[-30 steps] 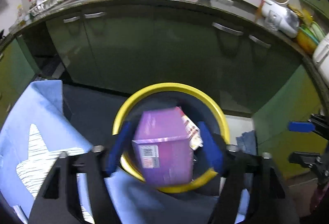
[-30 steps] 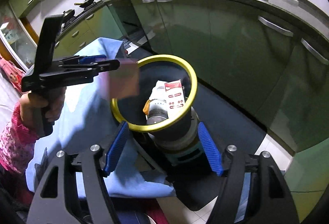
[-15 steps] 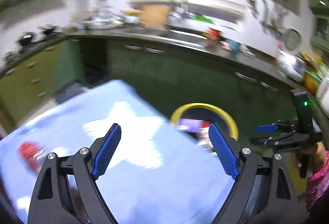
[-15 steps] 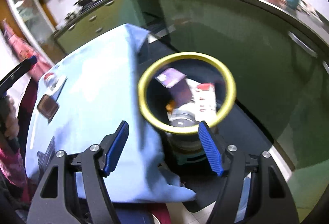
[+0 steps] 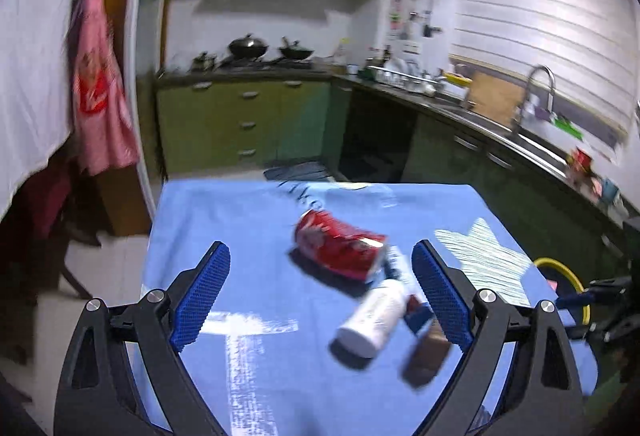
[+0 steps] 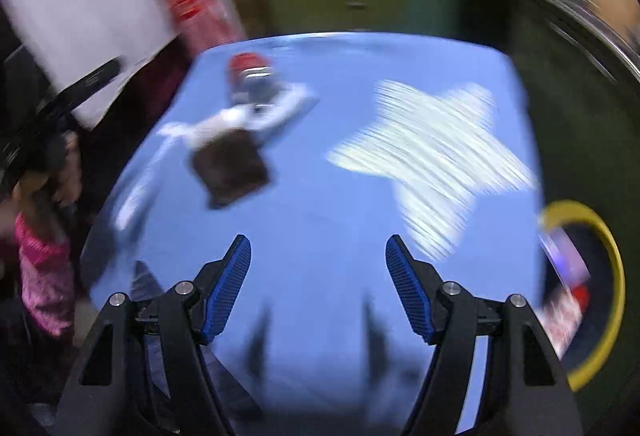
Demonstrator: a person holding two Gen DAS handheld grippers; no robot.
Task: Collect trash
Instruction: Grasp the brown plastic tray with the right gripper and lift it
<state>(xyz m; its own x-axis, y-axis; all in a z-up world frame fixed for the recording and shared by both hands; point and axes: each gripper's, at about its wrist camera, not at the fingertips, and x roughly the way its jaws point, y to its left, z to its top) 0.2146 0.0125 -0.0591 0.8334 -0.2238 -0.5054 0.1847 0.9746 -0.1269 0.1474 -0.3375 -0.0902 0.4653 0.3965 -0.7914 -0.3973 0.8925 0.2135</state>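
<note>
Purple box now in bin; both views swing to table. Left gripper, jaws just widened, empty; right gripper likewise. Next: grasp red can, frame centre.

Blue-clothed table, crushed red can, white bottle, brown packet

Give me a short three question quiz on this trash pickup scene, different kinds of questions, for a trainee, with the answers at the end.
1. True or false: the left hand-held gripper holds the red can.
2. What colour is the bin's rim?
A) green B) yellow C) red
3. Fill in: the white bottle lies on a ____ cloth with a star.

Key:
1. False; its jaws are open with nothing gripped, and have just been opening.
2. B.
3. Blue.
</note>
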